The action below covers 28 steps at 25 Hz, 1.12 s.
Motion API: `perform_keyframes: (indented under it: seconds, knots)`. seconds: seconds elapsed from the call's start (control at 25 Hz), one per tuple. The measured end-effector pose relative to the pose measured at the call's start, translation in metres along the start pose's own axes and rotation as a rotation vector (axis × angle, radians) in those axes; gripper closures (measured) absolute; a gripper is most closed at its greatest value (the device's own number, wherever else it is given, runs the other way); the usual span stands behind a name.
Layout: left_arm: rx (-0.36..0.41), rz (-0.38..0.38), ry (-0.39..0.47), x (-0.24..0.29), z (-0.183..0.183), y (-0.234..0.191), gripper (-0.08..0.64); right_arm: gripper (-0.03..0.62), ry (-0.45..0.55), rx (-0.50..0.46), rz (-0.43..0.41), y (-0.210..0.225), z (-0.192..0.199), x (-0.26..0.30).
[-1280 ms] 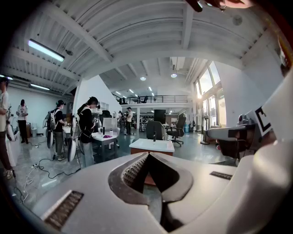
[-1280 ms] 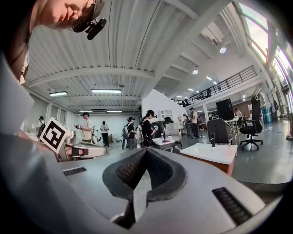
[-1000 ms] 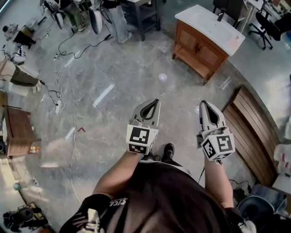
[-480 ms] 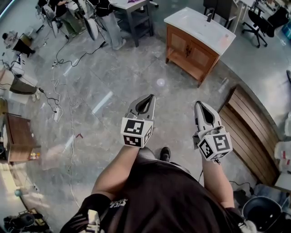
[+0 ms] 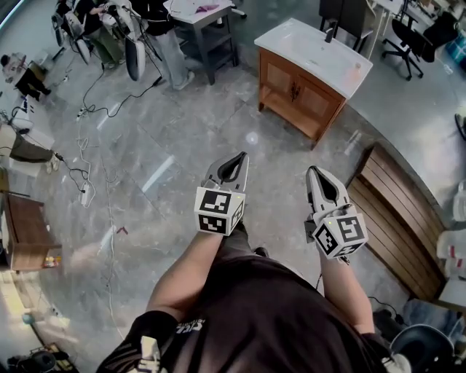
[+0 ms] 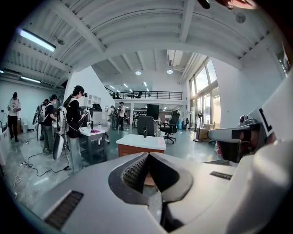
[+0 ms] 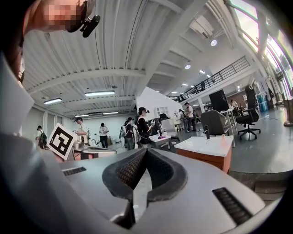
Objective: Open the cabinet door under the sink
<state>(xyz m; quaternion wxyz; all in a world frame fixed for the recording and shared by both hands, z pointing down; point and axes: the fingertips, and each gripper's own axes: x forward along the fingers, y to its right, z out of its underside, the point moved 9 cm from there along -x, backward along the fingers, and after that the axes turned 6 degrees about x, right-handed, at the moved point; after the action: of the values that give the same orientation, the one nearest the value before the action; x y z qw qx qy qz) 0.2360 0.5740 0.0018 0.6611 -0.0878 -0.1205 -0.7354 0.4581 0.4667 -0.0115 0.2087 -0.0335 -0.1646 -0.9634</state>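
Note:
The wooden sink cabinet with its white top and black tap stands on the floor some way ahead of me, its two doors closed, with dark handles at the middle seam. Both grippers are held out in front of my body and point toward it, well short of it. My left gripper is shut and empty. My right gripper is also shut and empty. The cabinet shows just beyond the closed tips of the left gripper, and the cabinet lies right of the right gripper.
A slatted wooden platform lies on the floor at my right. Cables trail over the marble floor at left. A grey table with several people stands behind and left of the cabinet. An office chair is at far right.
The cabinet has drifted left and lower in the head view as I step closer. Both grippers have travelled forward with me and stay shut.

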Motion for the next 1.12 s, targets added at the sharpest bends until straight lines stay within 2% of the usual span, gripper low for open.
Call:
perform_keyframes:
  seconds: [0.32, 0.52, 0.8, 0.96, 1.12]
  knots:
    - [-0.006, 0.035, 0.003, 0.088, -0.004, -0.087, 0.545, 0.578, -0.021, 0.002, 0.068, 0.028, -0.006, 0.102]
    - [0.021, 0.079, -0.002, 0.155, -0.014, -0.175, 0.545, 0.578, -0.048, -0.016, 0.085, 0.028, -0.019, 0.207]
    - [0.035, 0.154, -0.028, 0.256, -0.029, -0.3, 0.545, 0.578, -0.02, 0.022, 0.201, 0.041, -0.046, 0.344]
    - [0.042, 0.196, -0.047, 0.298, -0.03, -0.336, 0.545, 0.578, -0.048, 0.049, 0.239, 0.049, -0.045, 0.388]
    - [0.032, 0.236, -0.061, 0.336, -0.028, -0.346, 0.545, 0.578, -0.09, 0.068, 0.258, 0.069, -0.036, 0.411]
